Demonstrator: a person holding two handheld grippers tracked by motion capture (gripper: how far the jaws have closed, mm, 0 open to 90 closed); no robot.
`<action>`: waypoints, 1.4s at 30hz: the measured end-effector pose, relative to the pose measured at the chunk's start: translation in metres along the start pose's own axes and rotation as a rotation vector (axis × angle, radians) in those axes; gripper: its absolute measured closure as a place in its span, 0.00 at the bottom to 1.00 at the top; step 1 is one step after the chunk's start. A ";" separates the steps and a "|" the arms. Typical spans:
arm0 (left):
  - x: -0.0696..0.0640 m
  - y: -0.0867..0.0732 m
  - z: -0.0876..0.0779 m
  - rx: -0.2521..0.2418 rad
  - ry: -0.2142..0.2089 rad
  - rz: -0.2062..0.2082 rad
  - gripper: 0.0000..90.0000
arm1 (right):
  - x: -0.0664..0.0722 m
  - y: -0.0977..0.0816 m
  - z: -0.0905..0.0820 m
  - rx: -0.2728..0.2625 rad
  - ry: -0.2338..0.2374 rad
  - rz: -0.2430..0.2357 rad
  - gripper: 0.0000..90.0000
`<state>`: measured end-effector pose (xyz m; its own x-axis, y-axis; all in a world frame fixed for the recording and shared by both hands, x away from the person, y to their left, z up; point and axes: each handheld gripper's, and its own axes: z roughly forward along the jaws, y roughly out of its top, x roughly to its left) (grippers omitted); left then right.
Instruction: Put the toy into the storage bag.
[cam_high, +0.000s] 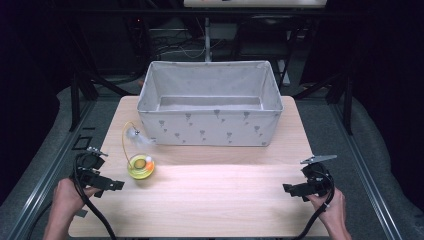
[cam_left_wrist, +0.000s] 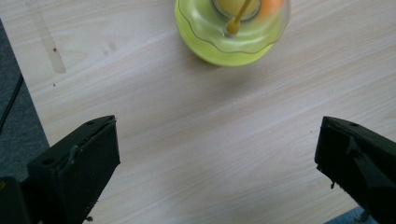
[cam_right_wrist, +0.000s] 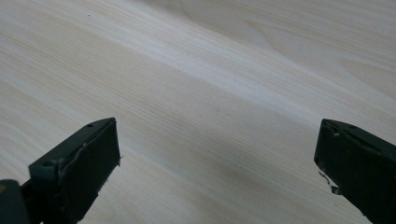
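High view: a grey fabric bin (cam_high: 209, 107) stands at the far side of a pale wooden table (cam_high: 210, 200). Just in front of the bin's left corner sits a yellow-green toy (cam_high: 140, 166) with an orange ball and a wire-borne feather (cam_high: 135, 135). The left gripper (cam_high: 116, 185), jaws wide and empty, hovers just beside the toy; the right gripper (cam_high: 288, 189), equally wide, waits near the table's right edge.

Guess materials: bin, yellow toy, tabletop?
Bin: looks like fabric, matte grey-white with a small printed pattern; soft, slightly sagging walls. Toy: likely plastic, glossy and translucent yellow-green, with a scalloped clear rim; thin wire arc ending in what seems a feather. Tabletop: pale wood or wood-look laminate, satin, visible grain lines; cannot tell which.
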<state>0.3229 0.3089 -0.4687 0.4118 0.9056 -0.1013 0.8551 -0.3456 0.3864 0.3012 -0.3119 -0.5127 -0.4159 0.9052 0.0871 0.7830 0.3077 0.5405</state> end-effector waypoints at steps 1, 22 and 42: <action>0.000 0.005 -0.003 0.009 -0.009 0.009 0.00 | 0.001 0.000 0.000 -0.001 -0.002 -0.004 0.00; -0.009 0.076 -0.032 0.062 -0.046 0.137 0.00 | 0.001 -0.001 0.008 0.022 0.036 -0.005 0.01; -0.023 0.127 -0.044 0.164 -0.027 0.255 0.38 | 0.000 -0.002 0.009 0.022 0.060 0.000 0.02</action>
<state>0.4080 0.2551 -0.3766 0.6260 0.7785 -0.0448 0.7616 -0.5980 0.2499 0.3035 -0.3099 -0.5213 -0.4422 0.8863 0.1374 0.7928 0.3146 0.5220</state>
